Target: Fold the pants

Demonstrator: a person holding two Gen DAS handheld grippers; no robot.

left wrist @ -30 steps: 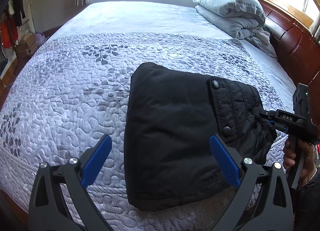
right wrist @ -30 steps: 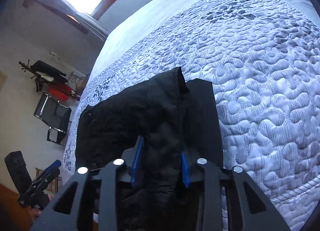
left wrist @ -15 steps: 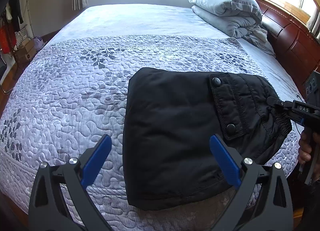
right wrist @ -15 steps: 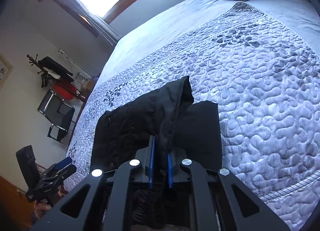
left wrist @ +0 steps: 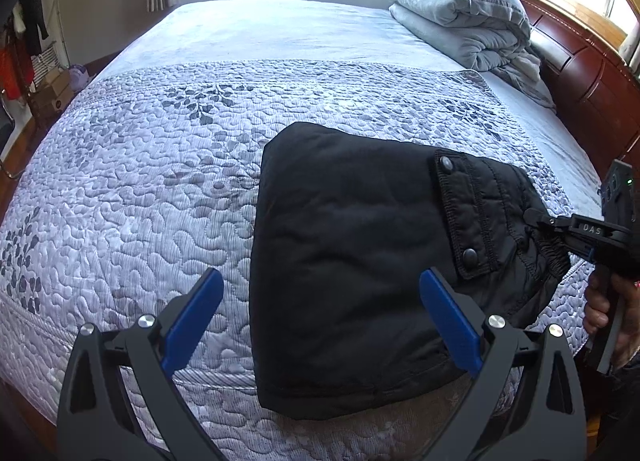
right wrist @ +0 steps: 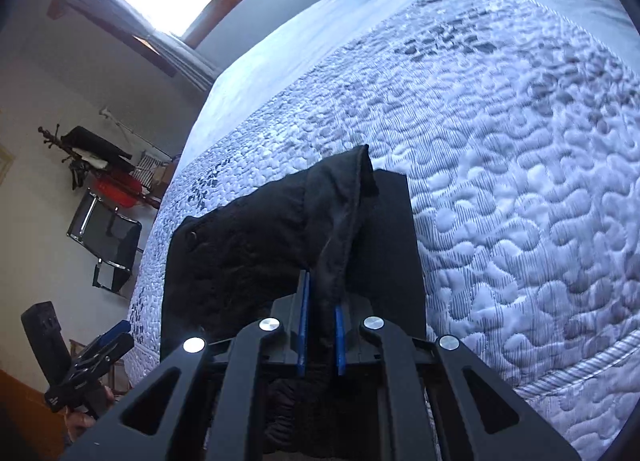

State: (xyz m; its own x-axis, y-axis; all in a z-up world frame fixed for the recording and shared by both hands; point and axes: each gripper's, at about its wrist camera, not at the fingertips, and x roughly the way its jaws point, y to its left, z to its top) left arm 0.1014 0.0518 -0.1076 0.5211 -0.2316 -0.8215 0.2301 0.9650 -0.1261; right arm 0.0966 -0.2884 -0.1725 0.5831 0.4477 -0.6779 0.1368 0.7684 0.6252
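Note:
The black padded pants (left wrist: 352,253) lie folded into a thick bundle on the quilted bedspread (left wrist: 160,189) near the bed's front edge. My left gripper (left wrist: 320,321) is open and empty, hovering above the bundle's front left part. My right gripper (left wrist: 536,221) comes in from the right and is shut on the pants' elastic waistband edge. In the right wrist view its blue pads (right wrist: 304,325) pinch a ridge of the black pants (right wrist: 248,261), lifting the fabric a little. The left gripper (right wrist: 104,345) shows at the lower left there.
A folded grey comforter (left wrist: 460,17) sits at the far right of the bed. A dark wooden headboard (left wrist: 592,89) runs along the right side. A chair (right wrist: 108,245) and a clothes rack (right wrist: 88,157) stand beside the bed.
My right gripper has closed on the waistband fabric and now holds it pinched. The waistband edge has shifted slightly to the right. My left gripper stays open.

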